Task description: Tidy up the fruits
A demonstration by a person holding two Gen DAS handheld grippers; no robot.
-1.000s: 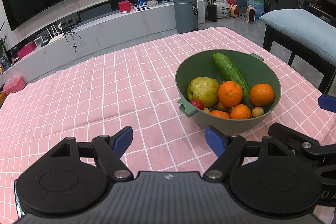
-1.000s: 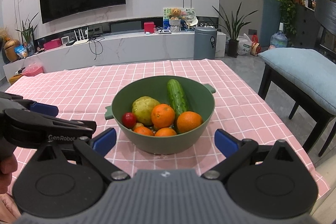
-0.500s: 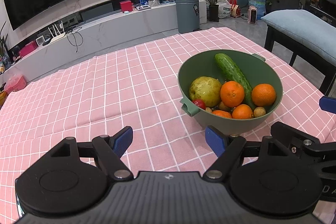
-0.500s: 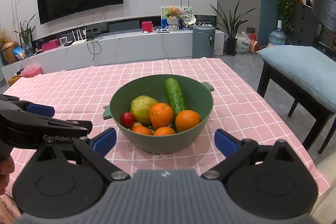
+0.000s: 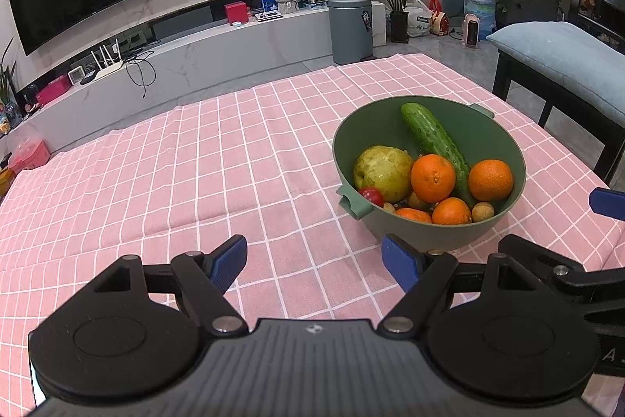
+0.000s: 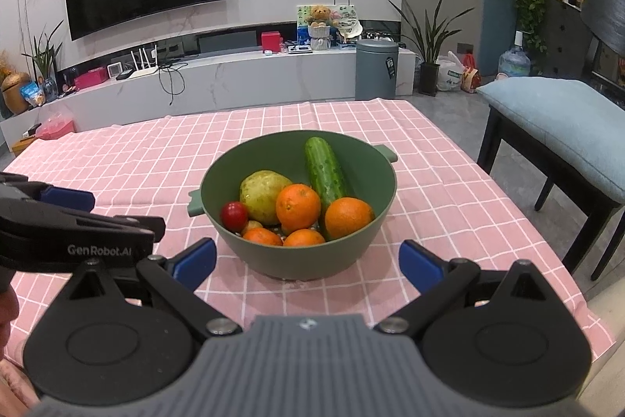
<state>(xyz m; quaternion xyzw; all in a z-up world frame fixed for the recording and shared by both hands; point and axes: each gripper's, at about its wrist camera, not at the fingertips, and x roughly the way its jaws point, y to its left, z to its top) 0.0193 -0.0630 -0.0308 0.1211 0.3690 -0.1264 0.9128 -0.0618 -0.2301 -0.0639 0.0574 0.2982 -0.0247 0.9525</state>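
Both blue-padded grippers, left gripper [image 5: 314,262] and right gripper [image 6: 307,262], hover with jaws spread, empty. Beyond, the green plastic bowl [image 6: 367,178] on the pink checked tablecloth [image 6: 156,159] holds four oranges [image 6: 298,208], one yellow-green pear [image 6: 261,191], one cucumber [image 6: 324,172], one red tomato [image 6: 234,216].

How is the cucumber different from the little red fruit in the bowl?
The cucumber is long and green; the little red fruit is small and round. The cucumber leans tilted against the green bowl's far wall, reaching near the rim, while the red fruit sits low by the near left side. The cucumber's skin looks bumpy; the red fruit's looks smooth and shiny. Both lie inside the same bowl, untouched.
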